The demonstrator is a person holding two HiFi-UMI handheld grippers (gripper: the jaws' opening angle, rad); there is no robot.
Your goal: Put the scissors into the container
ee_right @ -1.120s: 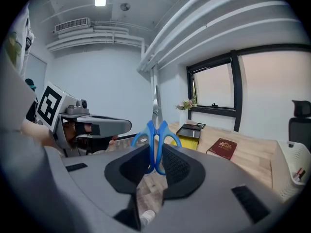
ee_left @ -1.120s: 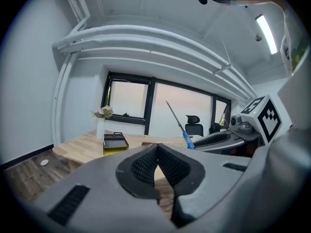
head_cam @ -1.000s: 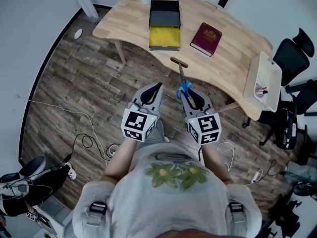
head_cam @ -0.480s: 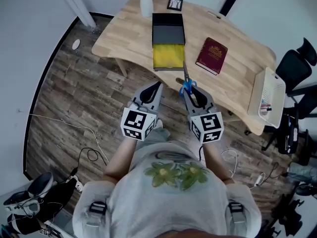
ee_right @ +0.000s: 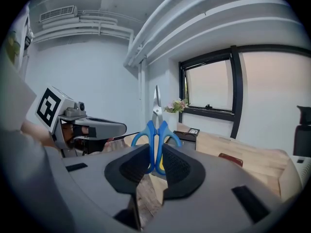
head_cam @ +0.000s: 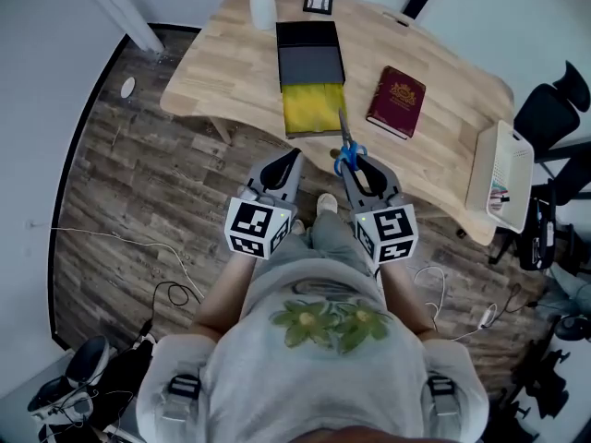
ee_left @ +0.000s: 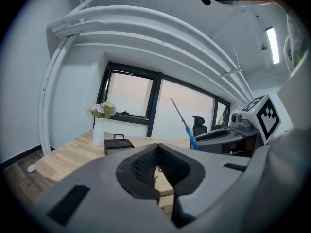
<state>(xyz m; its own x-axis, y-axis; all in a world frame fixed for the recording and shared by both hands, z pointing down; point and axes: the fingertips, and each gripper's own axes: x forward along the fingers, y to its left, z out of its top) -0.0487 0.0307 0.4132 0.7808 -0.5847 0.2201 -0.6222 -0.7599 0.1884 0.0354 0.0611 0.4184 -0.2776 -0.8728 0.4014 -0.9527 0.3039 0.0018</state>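
Two grippers hover short of the surface [head_cam: 222,72]. On the left gripper [head_cam: 294,161] the fingers are pressed together, empty. Ahead lies the black container [head_cam: 311,55], its yellow section open. The right gripper [head_cam: 360,166] has its fingers pinching the scissors [head_cam: 347,144] by their blue handles, blades forward. These are best kept in line with the yellow opening, with the tips lowered in first and the pinch eased only once the scissors rest inside.

Probably an office, wooden desk [head_cam: 231,72], black swivel chair [head_cam: 551,109], red book [head_cam: 397,102], cables [head_cam: 174,290] on plank floor [head_cam: 120,183]

Right tongs [head_cam: 360,166] hold blue scissors [head_cam: 345,144] near the container [head_cam: 311,109].
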